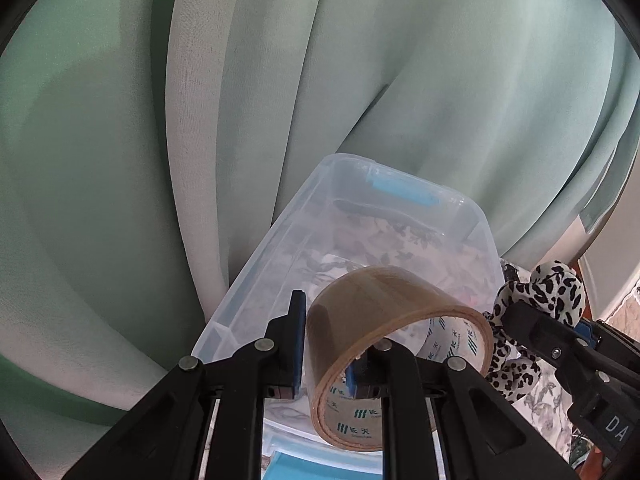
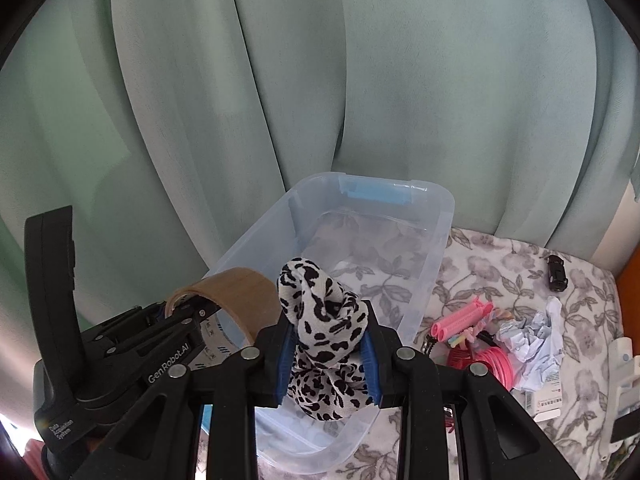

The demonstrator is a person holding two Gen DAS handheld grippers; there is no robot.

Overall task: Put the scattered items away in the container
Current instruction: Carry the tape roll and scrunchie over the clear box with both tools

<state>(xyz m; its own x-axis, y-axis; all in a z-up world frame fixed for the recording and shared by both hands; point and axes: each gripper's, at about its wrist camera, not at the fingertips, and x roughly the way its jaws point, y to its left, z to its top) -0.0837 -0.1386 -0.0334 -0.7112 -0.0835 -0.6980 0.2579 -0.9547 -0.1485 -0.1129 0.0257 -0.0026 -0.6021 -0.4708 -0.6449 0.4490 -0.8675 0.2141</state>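
Container (image 2: 436, 216) clear, empty; blue latch (image 2: 378, 194).

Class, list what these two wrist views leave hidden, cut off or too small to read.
- Near end of the clear bin: right wrist view, hidden by the right gripper and leopard-print cloth.
- Tape roll lower rim: left wrist view, behind the left gripper.
- Label print under crumpled paper: too small.

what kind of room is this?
Probably a home, maybe a bedroom: long green curtains hang behind, a floral cloth covers the surface, and hair rollers lie beside the clear bin.
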